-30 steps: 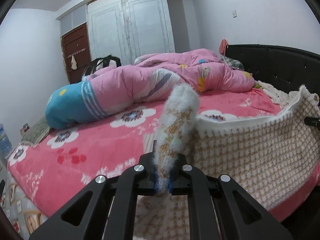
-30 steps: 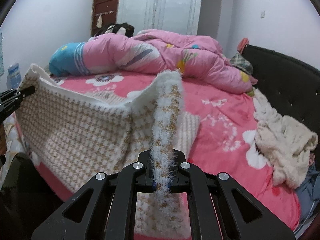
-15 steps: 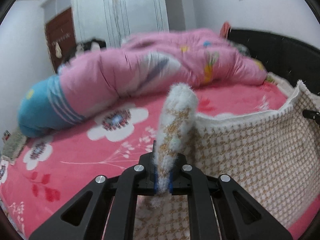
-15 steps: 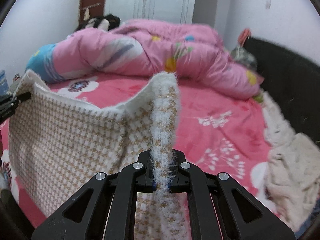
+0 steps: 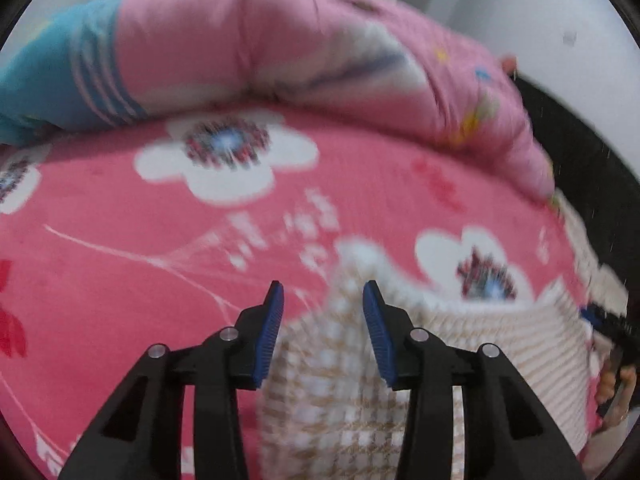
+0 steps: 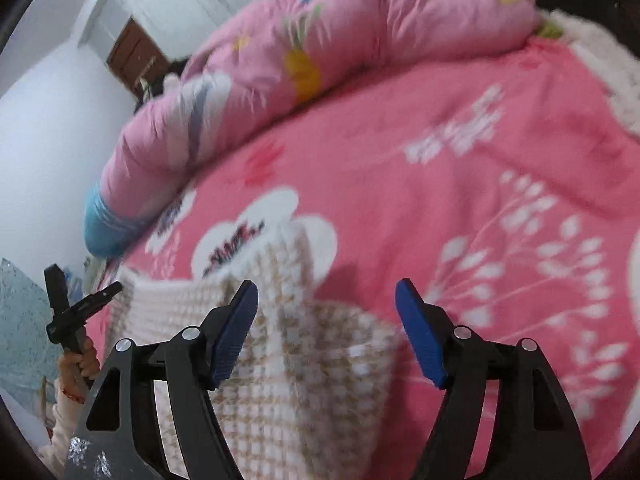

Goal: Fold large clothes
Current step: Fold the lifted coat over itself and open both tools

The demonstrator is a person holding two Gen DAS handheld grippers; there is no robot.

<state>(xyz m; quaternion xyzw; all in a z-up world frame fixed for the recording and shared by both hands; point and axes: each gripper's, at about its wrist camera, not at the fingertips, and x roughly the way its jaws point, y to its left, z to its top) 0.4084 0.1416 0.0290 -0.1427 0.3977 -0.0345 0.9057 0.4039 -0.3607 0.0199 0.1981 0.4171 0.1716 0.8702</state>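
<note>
tools: left and right now parted | sweater released

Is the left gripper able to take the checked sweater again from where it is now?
Probably yes. The left gripper is open, and the checked sweater lies directly between and below its fingers, with nothing in between.

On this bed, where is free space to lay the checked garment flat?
The pink floral bedspread lies bare between the rolled pink quilt at the back and the checked knit garment at the near edge. It is crowded along the quilt and by the fluffy cream cloth at the far right.
</note>
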